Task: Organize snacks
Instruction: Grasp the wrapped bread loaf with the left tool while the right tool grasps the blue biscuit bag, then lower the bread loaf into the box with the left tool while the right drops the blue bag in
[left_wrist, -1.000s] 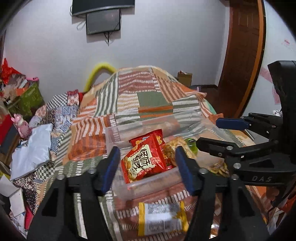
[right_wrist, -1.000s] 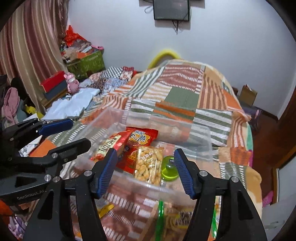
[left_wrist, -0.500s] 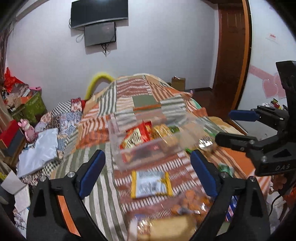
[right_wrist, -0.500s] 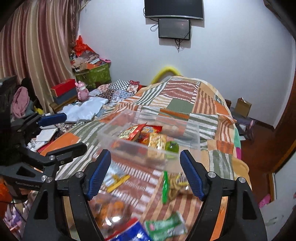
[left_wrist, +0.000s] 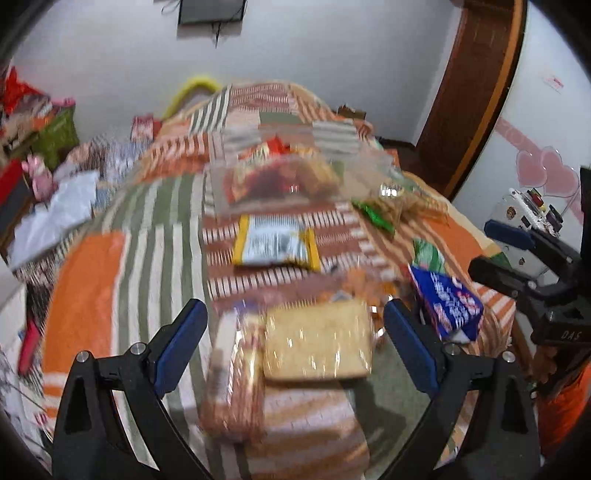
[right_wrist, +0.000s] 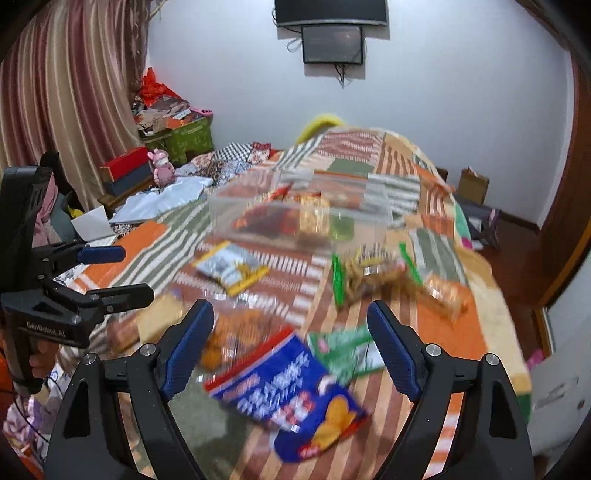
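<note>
A clear plastic box (left_wrist: 280, 177) (right_wrist: 295, 214) with red and yellow snack packs inside sits mid-bed. Loose snacks lie nearer: a yellow-edged silver pack (left_wrist: 275, 243) (right_wrist: 231, 269), a wrapped cake slice (left_wrist: 317, 343), a blue chip bag (right_wrist: 291, 395) (left_wrist: 447, 302), a green pack (right_wrist: 343, 354) and a green-edged bag of twists (right_wrist: 369, 273). My left gripper (left_wrist: 295, 339) is open and empty above the cake slice. My right gripper (right_wrist: 290, 343) is open and empty above the blue bag.
The snacks lie on a striped patchwork bedspread (left_wrist: 110, 266). Clutter, boxes and a pink toy (right_wrist: 162, 168) stand at the left by a curtain. A wooden door (left_wrist: 476, 92) and white wall are on the right. The bed's near edge is just under the grippers.
Both grippers have pulled back from the clear box toward the near edge of the bed and their jaws have opened wider. More loose snacks have come into view.
</note>
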